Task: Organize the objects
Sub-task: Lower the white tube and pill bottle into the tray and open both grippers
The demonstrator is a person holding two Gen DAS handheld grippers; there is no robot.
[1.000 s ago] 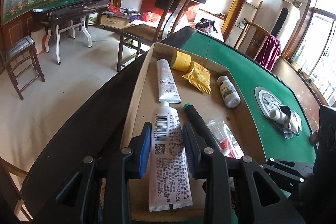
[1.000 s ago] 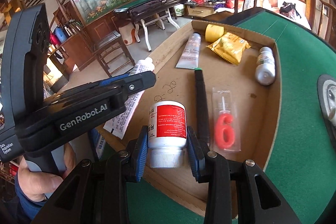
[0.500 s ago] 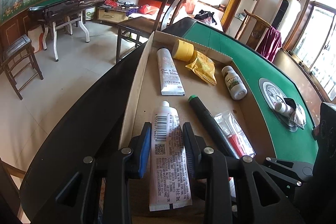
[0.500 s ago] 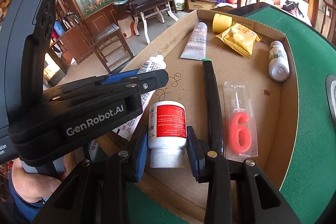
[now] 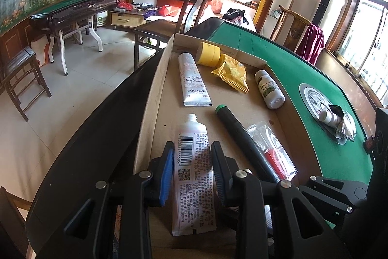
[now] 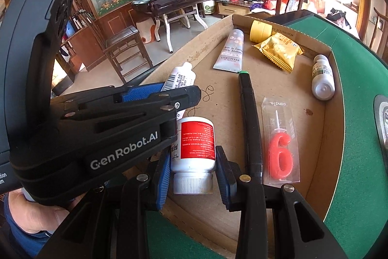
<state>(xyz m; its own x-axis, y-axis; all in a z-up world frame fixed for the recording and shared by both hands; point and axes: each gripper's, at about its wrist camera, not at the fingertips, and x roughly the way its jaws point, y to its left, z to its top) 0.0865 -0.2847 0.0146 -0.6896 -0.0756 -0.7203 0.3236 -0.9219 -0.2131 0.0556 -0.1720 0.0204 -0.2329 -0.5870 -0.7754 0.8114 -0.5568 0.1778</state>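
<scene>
Over a shallow cardboard tray (image 5: 155, 89) on a green-felt surface (image 5: 286, 60), two pairs of tongs each hold an item; the left tongs (image 5: 192, 170) are clamped on a white barcoded tube (image 5: 194, 162), capless nozzle toward twelve o'clock, near the tray's left wall; the right tongs (image 6: 192, 177) are clamped on a white bottle with a red label (image 6: 196, 145), its ribbed cap toward six o'clock, at the tray's near edge. Seen from the right wrist, the left tool's black body sits at nine o'clock of the bottle, just beside it, and hides most of the tube; a hand (image 6: 31, 208) grips it at lower left. Lying in the tray: a black marker with a green tip (image 6: 249, 118) at three o'clock of the bottle, just beside the right tongs' finger; a packaged red "6" candle (image 6: 280, 145) beyond the marker; a L'Occitane tube (image 5: 192, 81) at twelve o'clock of the barcoded tube; a yellow tape roll (image 5: 207, 54) and a yellow snack packet (image 5: 231, 74) toward the far wall; a small white bottle (image 5: 269, 89) against the right wall at two o'clock. Outside the tray, at three o'clock in the left view, a round metal panel (image 5: 312, 98) in the felt carries another small bottle (image 5: 327, 117) and a crumpled wrapper (image 5: 346, 125); wooden chairs, a second green table and a wall television fill the background.
</scene>
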